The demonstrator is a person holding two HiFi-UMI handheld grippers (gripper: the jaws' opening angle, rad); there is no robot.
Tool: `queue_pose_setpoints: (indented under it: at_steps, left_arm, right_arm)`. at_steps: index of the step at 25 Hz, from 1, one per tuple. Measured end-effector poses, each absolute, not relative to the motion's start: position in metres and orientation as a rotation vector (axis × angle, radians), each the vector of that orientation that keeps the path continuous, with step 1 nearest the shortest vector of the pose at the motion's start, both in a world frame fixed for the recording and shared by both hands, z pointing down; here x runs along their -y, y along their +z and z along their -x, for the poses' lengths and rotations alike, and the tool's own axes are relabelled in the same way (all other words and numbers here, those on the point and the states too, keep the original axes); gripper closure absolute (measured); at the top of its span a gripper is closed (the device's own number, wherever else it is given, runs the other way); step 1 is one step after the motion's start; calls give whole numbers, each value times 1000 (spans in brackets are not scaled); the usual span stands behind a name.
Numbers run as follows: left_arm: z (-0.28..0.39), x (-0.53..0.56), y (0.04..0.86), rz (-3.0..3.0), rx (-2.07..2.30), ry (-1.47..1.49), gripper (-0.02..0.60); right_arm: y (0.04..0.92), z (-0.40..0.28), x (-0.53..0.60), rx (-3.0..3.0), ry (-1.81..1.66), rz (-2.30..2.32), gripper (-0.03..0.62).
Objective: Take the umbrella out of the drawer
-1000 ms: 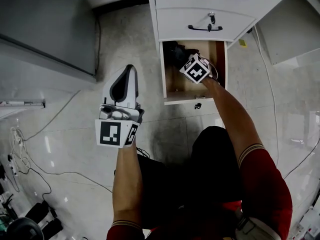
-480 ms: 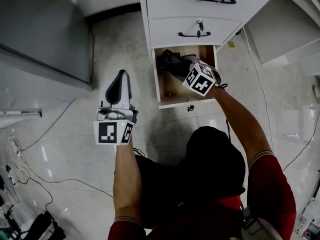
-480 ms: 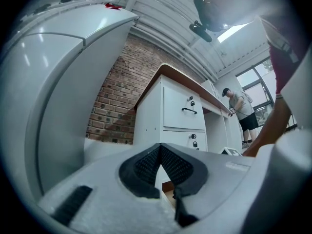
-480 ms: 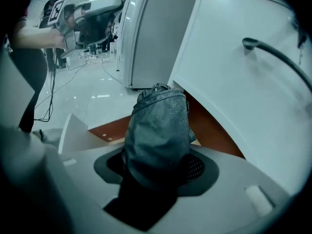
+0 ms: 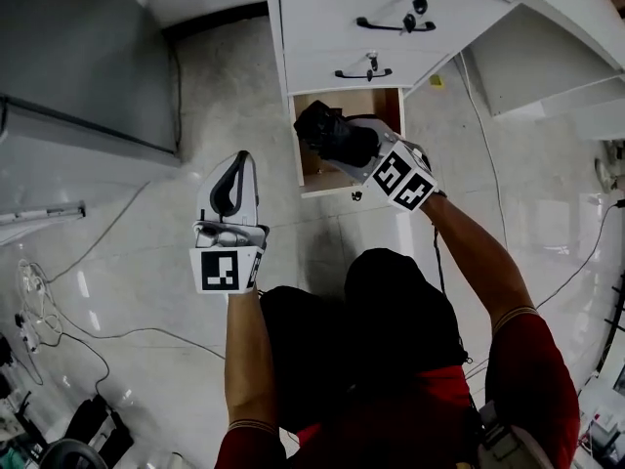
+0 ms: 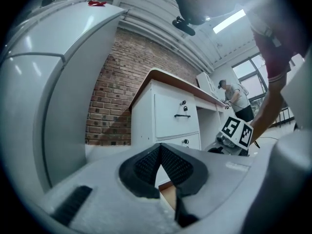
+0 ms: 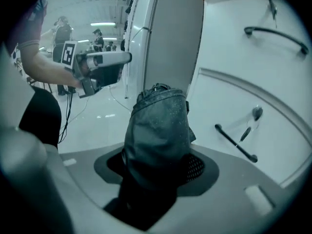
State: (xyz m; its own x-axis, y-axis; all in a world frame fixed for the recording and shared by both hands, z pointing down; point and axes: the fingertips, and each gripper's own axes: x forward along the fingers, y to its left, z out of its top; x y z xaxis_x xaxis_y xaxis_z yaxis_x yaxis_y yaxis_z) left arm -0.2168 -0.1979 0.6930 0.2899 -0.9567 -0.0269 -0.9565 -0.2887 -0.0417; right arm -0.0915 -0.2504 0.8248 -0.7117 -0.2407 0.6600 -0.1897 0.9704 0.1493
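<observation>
My right gripper is shut on a black folded umbrella and holds it above the open bottom drawer, whose wooden inside shows beneath it. In the right gripper view the umbrella stands up between the pads of the right gripper, beside the white drawer fronts. My left gripper hangs over the floor to the left of the drawer unit, shut with nothing in it. Its pads meet at the tips of the left gripper. The right gripper's marker cube shows past them.
Two closed white drawers with black handles sit above the open one. A grey cabinet stands at the left. Cables trail over the glossy tiled floor. People stand far off.
My right gripper has lifted the umbrella up out of the drawer and drawn it toward me. The left gripper has risen a little and stays shut.
</observation>
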Motion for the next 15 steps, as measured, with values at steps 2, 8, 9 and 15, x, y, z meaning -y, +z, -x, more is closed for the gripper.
queue_pose_setpoints:
  at_steps: [2,8,9,15]
  left_arm:
    - [217,188,668,2498,-1841,-26,577]
    - [219,165,570,2514,-1854,-15,577]
    - [218,159,551,2520,-1850,-15,577]
    - [209,132,436,2553,-1817,-4,577]
  right_arm:
    - [790,96,233,2429,-61,-294,327]
    - [669,106,197,2539,24,-293,327]
    - [645,107,192,2553,28,-293,327]
    - [505,105,165,2653,81,-320,327]
